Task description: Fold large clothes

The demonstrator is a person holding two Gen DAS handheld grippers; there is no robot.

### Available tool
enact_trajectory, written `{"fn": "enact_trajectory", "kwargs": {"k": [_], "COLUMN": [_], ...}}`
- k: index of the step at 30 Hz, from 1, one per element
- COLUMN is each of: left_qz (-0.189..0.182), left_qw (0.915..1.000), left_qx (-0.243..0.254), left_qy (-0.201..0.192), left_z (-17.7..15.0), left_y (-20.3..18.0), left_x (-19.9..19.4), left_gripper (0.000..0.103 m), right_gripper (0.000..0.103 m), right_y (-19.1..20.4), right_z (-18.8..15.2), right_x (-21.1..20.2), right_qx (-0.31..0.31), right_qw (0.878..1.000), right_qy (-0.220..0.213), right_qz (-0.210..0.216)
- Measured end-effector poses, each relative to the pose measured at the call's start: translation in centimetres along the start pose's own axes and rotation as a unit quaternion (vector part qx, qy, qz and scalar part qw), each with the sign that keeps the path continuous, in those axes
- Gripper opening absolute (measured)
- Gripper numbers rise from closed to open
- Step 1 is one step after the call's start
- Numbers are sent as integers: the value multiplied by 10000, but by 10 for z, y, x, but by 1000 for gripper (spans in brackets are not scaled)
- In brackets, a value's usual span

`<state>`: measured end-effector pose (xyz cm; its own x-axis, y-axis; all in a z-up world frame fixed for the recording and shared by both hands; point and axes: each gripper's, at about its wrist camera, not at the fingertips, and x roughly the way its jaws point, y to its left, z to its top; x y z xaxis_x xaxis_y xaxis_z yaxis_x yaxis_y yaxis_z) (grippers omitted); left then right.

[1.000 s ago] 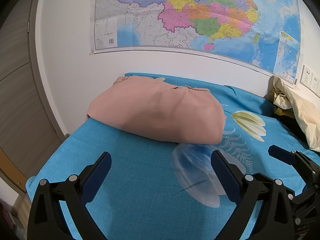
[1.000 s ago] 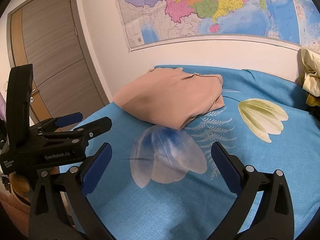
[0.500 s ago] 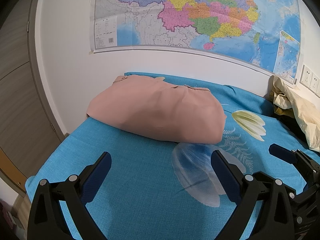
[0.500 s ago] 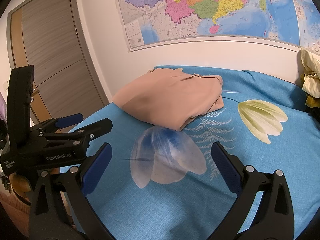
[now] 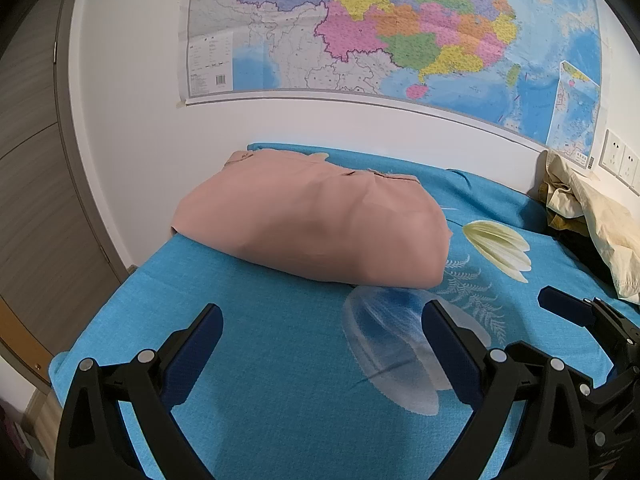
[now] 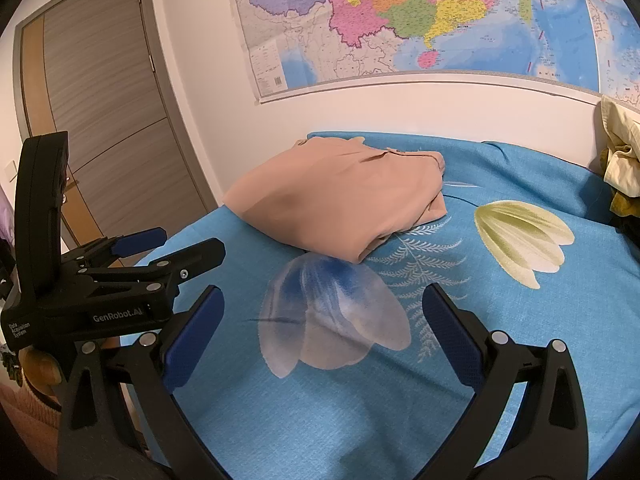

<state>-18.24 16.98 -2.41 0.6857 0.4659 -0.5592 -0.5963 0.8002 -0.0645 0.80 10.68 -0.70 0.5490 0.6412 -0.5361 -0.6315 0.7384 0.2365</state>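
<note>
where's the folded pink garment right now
The folded pink garment lies on the blue bedsheet at the far left end of the bed, below the wall map; both views show it ahead of the open grippers, untouched.

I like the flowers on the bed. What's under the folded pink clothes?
The pink clothes lie on the blue sheet. A blue-white flower pokes out beneath; the rest is covered.

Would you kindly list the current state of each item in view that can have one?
pink garment: folded into a bundle, lying on the bed, not held.
left gripper: open, holding nothing.
right gripper: open, holding nothing.
cream clothes: crumpled in a heap, unfolded.
door: closed.
</note>
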Motion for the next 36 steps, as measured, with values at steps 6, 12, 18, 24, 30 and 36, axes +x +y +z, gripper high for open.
{"fn": "enact_trajectory", "kwargs": {"k": [6, 12, 18, 24, 30, 36], "left_qz": [4, 2, -1, -2, -8, 13], "left_qw": [10000, 10000, 10000, 10000, 10000, 10000], "left_qx": [2, 5, 0, 0, 0, -3], "left_qy": [3, 3, 9, 9, 24, 23], "left_z": [-1, 0, -1, -1, -1, -3], "left_y": [0, 0, 0, 1, 2, 4], "left_x": [0, 0, 0, 0, 1, 1], "left_gripper": [96, 96, 96, 96, 96, 96], "right_gripper": [98, 98, 98, 98, 98, 98], "right_y": [-1, -1, 0, 0, 1, 2], "right_z": [0, 1, 0, 0, -1, -3], "right_x": [0, 0, 0, 0, 1, 2], "right_qx": [5, 2, -8, -8, -6, -7], "right_qw": [10000, 10000, 10000, 10000, 10000, 10000], "right_qy": [14, 20, 20, 18, 25, 25], "right_qz": [-4, 6, 11, 15, 3, 15]}}
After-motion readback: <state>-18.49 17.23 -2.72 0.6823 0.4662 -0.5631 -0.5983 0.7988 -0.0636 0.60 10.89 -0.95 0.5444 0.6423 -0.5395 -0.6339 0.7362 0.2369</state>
